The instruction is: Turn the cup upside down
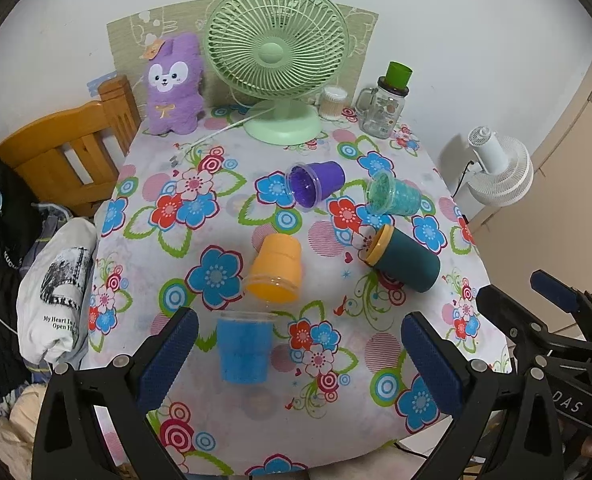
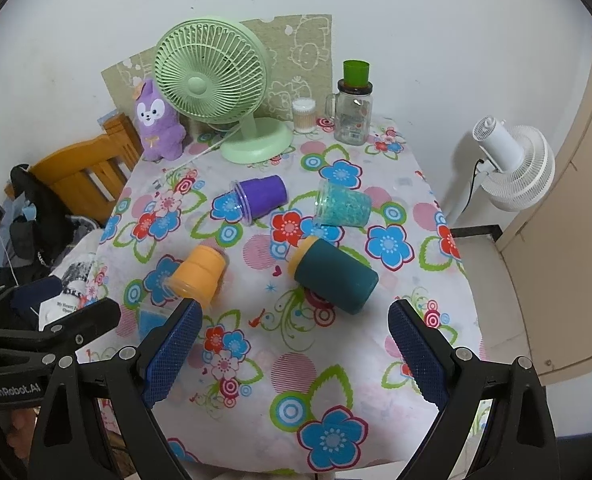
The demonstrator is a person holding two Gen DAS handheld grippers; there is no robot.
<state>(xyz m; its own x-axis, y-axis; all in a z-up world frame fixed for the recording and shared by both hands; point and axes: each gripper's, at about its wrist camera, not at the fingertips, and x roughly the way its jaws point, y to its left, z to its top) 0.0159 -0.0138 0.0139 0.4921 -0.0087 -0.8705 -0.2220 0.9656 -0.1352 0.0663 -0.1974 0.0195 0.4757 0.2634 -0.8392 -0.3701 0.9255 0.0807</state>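
five plastic cups [image 1: 243,350], two fans [image 1: 276,52]

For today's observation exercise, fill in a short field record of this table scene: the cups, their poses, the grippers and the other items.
surface: table with flowered cloth
upright cup: blue cup, nearest the left gripper
cups on their sides: orange cup, purple cup, teal cup, dark green cup
left gripper: open, holding nothing
right gripper: open, holding nothing
back of table: green fan, plush toy, glass jar
task state: no cup upside down yet
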